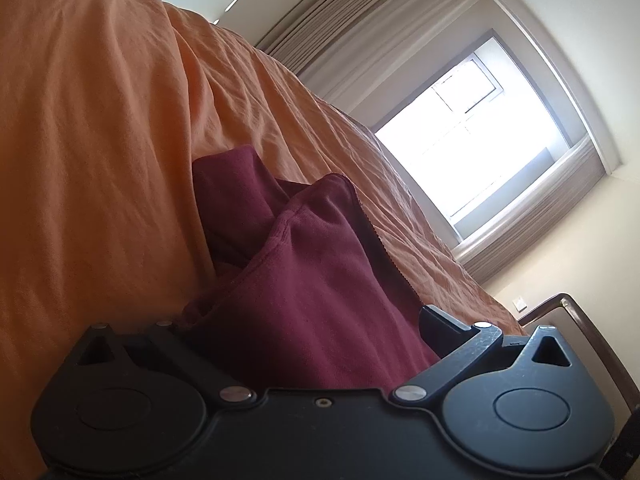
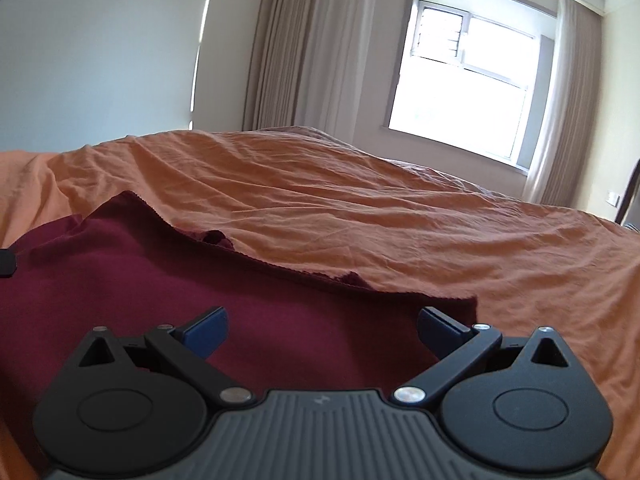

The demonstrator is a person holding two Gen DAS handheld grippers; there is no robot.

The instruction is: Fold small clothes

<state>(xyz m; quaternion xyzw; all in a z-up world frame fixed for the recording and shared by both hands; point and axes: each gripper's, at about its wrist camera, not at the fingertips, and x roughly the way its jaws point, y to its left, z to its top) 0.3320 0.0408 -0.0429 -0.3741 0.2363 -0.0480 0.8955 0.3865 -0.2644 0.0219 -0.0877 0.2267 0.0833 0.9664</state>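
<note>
Right wrist view: the right gripper (image 2: 322,334) hovers low over the maroon garment (image 2: 132,276), its blue-padded fingers (image 2: 208,330) spread wide with nothing between them, probably so that they can close on the cloth near its far hem. The garment is a soft, matte knit lying mostly flat on the orange bedsheet (image 2: 360,208); its far hem (image 2: 280,266) runs diagonally, finely scalloped, with two small puckers lifting off the sheet. Beyond it the sheet is thin woven fabric, creased in long shallow ridges. Pale pleated curtains (image 2: 312,48) and a bright window (image 2: 472,76) close the background.

Left wrist view, rolled sideways: the left gripper (image 1: 304,344) is buried in bunched maroon cloth. Only one finger (image 1: 438,320) shows; the other is hidden beneath a fold, so whether the claw pinches the fabric cannot be told. The cloth rises in two rounded, stitched-edged peaks (image 1: 316,200), suggesting, as a judgement, that a layer is being lifted for a fold.
</note>
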